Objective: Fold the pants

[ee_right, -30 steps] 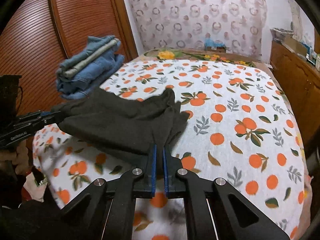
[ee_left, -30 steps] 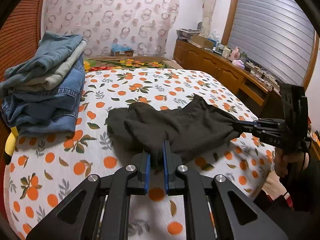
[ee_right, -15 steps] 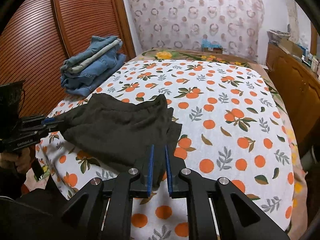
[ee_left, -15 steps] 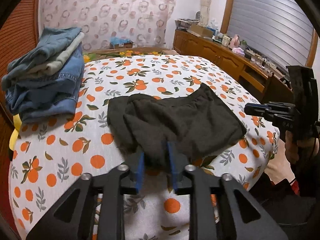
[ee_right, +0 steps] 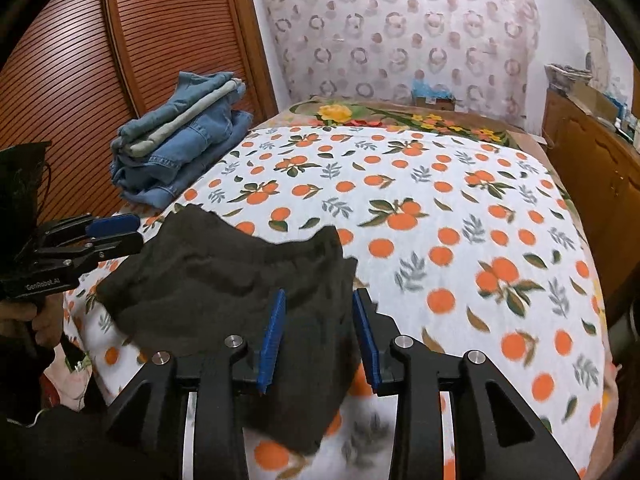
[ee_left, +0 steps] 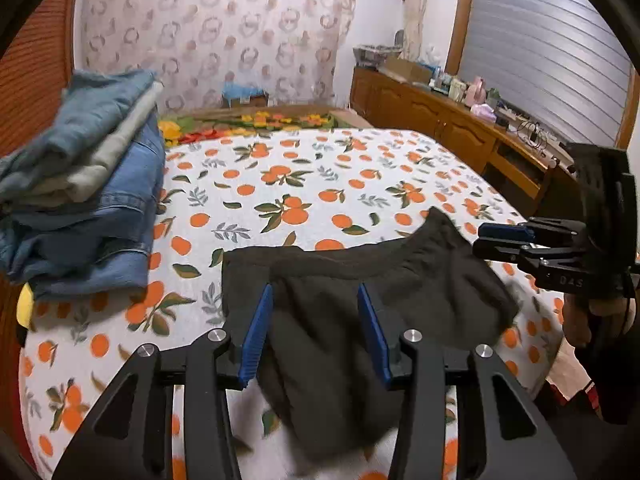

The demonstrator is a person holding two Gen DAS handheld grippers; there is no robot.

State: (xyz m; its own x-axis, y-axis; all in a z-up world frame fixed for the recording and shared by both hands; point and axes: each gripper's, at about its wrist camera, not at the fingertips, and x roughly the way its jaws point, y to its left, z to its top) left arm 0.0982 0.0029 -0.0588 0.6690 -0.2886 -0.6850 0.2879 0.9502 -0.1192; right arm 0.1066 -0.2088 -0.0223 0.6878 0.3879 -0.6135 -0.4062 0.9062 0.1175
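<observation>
Dark grey pants (ee_left: 332, 280) (ee_right: 224, 276) lie folded in a rumpled heap on the orange-print bedspread (ee_left: 296, 184) (ee_right: 440, 208), near its front edge. My left gripper (ee_left: 314, 292) hovers over the near flap of the pants. Its jaws are opening, and the cloth under them is not pinched by the blue pads (ee_left: 256, 336). My right gripper (ee_right: 319, 294) is over the other end of the pants. Its jaws are opening too, with the cloth lying loose below. Each gripper shows in the other's view: the right gripper (ee_left: 504, 240) and the left gripper (ee_right: 112, 232).
A stack of folded jeans (ee_left: 80, 184) (ee_right: 180, 144) sits on the bed's far left side beside a louvred wooden door (ee_right: 72, 80). A wooden cabinet (ee_left: 460, 136) with clutter on top runs along the right. A hand (ee_left: 588, 316) holds the right gripper's handle.
Both grippers went from shut on the edge of the pants to open. The pants dropped flat onto the bed, and both grippers drew back toward the near edge.
</observation>
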